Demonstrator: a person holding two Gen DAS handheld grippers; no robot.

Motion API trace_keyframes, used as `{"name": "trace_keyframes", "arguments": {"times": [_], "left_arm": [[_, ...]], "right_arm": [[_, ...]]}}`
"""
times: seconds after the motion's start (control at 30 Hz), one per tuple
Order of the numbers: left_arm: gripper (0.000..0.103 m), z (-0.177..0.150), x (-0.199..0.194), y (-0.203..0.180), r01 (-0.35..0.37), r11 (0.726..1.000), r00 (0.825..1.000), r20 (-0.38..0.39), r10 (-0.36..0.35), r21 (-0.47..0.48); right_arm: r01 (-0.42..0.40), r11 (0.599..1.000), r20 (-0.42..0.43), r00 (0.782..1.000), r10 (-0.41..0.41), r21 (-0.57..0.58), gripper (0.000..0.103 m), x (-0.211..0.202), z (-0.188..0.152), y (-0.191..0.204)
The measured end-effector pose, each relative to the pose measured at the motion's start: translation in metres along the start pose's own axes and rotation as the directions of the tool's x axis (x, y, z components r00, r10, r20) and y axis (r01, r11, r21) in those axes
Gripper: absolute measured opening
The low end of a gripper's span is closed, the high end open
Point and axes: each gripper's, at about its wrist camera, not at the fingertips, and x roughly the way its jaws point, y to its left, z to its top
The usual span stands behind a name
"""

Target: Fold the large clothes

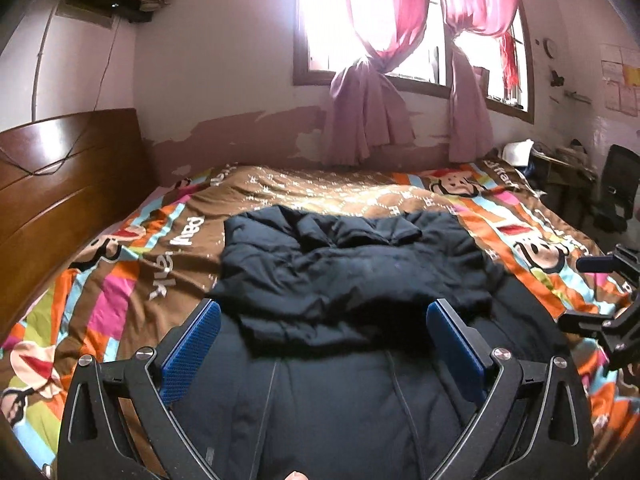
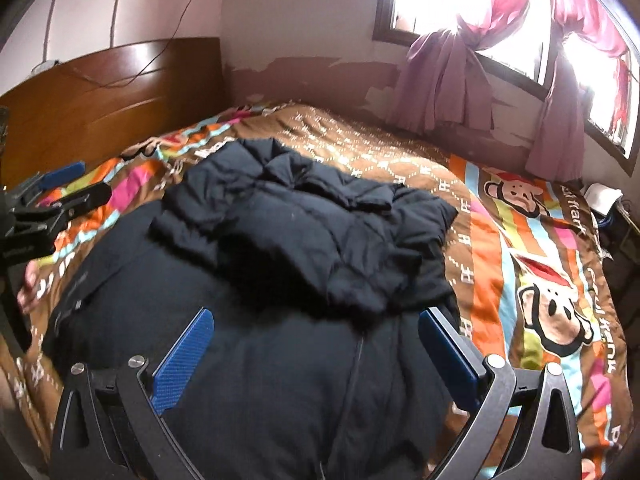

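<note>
A wide bed fills both views, covered by a brown quilt (image 1: 168, 264) with bright stripes and cartoon monkey faces, and on the near half of it lies a large dark puffer jacket (image 1: 352, 276), its far part folded back toward the near part so that a rumpled double layer sits on top of the smooth quilted panel below. The left gripper (image 1: 324, 316) hangs just above that smooth near panel with its jaws spread wide and nothing between them, the blue pads (image 1: 192, 348) flanking the near edge of the folded-over layer. The right gripper (image 2: 316, 328) is likewise wide apart and empty, poised over the jacket's near right portion, the folded layer lying just beyond its tips (whether either pair of tips actually touches the cloth cannot be told). Each gripper shows at the edge of the other's view, well apart from its partner: the right one at the right edge of the left view, the left one at the left edge of the right view above the quilt. A wooden headboard (image 1: 60, 176) stands at the left end of the bed, with a thin cable draped over it. Behind the bed the wall has peeling paint, and a bright window (image 1: 400, 20) carries pink curtains (image 1: 372, 92) knotted in the middle. A dark chair (image 1: 616, 188) stands at the far right, beyond the foot of the bed.
</note>
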Motion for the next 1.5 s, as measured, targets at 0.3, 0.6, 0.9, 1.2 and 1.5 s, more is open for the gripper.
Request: {"name": "trace_keyframes", "arguments": {"times": [0.3,0.6,0.9,1.2,1.5], "left_arm": [[0.101,-0.056,-0.02,-0.009,0.062,0.983,0.994,-0.098,-0.046,0.171],[0.101,-0.108,-0.021,-0.023,0.131,0.929,0.976,-0.212,-0.058,0.347],[0.101,-0.153,-0.02,-0.052,0.247,0.841,0.945,-0.31,-0.1,0.482],[0.101,-0.175,-0.022,-0.056,0.27,0.792,0.924,-0.379,-0.053,0.548],[0.101,-0.188,0.0,-0.04,0.263,0.901,0.831,-0.556,-0.031,0.344]], "right_arm": [[-0.039,0.998,-0.057,0.998,0.036,-0.053,0.103,-0.025,-0.042,0.012],[-0.204,0.972,-0.276,0.947,0.166,-0.116,0.103,0.002,-0.099,0.042],[-0.291,0.938,-0.462,0.869,0.178,-0.187,0.103,0.028,-0.136,0.06],[-0.321,0.864,-0.508,0.856,0.089,-0.389,0.103,0.034,-0.163,0.079],[-0.322,0.861,-0.522,0.849,0.078,-0.395,0.103,0.041,-0.171,0.086]]}}
